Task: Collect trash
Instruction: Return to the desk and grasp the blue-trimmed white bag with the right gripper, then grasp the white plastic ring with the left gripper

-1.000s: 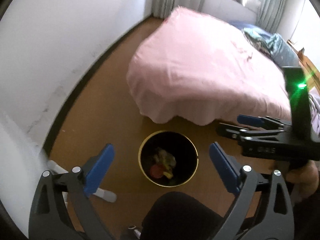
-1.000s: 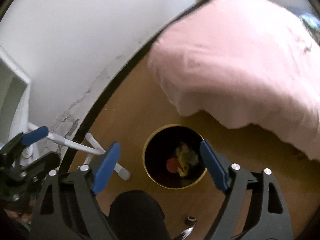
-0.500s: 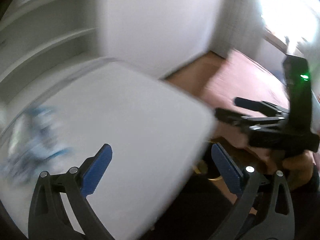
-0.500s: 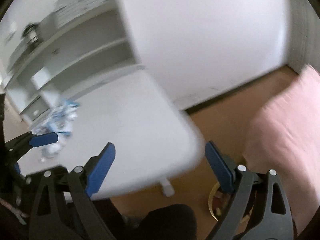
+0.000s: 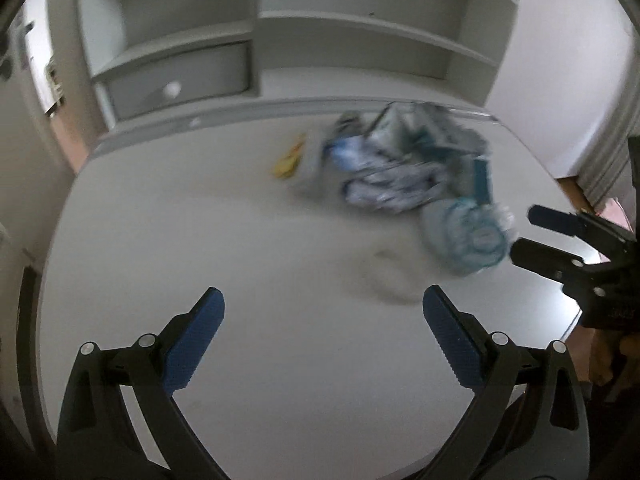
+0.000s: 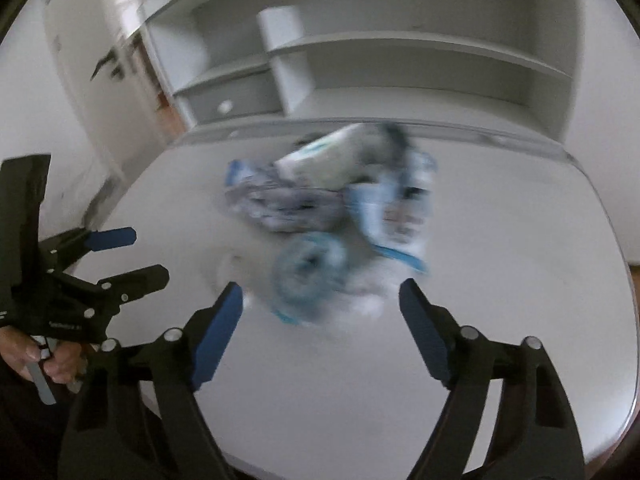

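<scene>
1. Trash [image 5: 404, 168] lies in a blurred heap on the far right part of a white table [image 5: 248, 248]; no tongs touch it.
2. Left tongs [image 5: 323, 322]: blue-padded fingers [image 5: 192, 344] spread wide with nothing between them, over bare tabletop near the front edge. The heap sits beyond them, to the right.
3. Right tongs [image 6: 320, 312]: also wide open and holding nothing. Their tips frame the near end of the heap without contact.
4. Nearest item to the right tongs is a crumpled clear plastic piece with a blue rim [image 6: 308, 272]. Detail is lost to motion blur.
5. Behind it are blue-and-white wrappers [image 6: 288, 200] and a pale packet [image 6: 332, 156], piled touching one another.
6. A small yellow scrap [image 5: 288, 160] lies just beside the heap on its left, seen from the left camera.
7. In the left view the right tongs enter from the right edge, near the clear plastic piece.
8. A white shelf unit [image 5: 360, 24] with a knobbed drawer [image 5: 176, 80] stands against the far edge of the table.
</scene>
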`<state>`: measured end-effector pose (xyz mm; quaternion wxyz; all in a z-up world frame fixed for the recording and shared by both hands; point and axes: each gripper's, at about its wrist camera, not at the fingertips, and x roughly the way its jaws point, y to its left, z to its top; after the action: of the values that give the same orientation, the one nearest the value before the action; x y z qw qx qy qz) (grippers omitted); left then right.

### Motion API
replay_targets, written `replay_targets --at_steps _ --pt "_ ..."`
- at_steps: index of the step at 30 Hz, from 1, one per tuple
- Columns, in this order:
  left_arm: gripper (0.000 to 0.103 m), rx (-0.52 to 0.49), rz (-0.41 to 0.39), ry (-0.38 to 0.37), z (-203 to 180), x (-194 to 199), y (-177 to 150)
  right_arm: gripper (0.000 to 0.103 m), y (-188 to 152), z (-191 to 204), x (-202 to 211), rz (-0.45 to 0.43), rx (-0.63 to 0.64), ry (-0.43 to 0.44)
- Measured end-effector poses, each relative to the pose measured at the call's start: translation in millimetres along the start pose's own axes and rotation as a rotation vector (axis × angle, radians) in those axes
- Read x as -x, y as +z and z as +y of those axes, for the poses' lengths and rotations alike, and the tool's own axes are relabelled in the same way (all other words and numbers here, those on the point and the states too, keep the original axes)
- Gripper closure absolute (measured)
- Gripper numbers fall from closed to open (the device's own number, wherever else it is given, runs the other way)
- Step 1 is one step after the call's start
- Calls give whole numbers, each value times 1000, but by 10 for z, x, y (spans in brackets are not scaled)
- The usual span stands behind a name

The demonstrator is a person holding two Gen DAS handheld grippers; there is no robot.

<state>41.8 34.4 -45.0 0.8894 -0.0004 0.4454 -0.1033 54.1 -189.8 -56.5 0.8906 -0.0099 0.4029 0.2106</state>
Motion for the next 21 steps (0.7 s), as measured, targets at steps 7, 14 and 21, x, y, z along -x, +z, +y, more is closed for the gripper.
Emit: replay_targets --at_steps 7,14,21 --pt "7 14 15 0 65 -41 -90 51 130 313 -498 77 141 -111" --pt "7 -5 32 -27 -31 -239 5 83 179 335 -424 55 155 -91" --pt "7 -73 47 -35 -436 -489 167 83 275 114 -1 -46 35 2"
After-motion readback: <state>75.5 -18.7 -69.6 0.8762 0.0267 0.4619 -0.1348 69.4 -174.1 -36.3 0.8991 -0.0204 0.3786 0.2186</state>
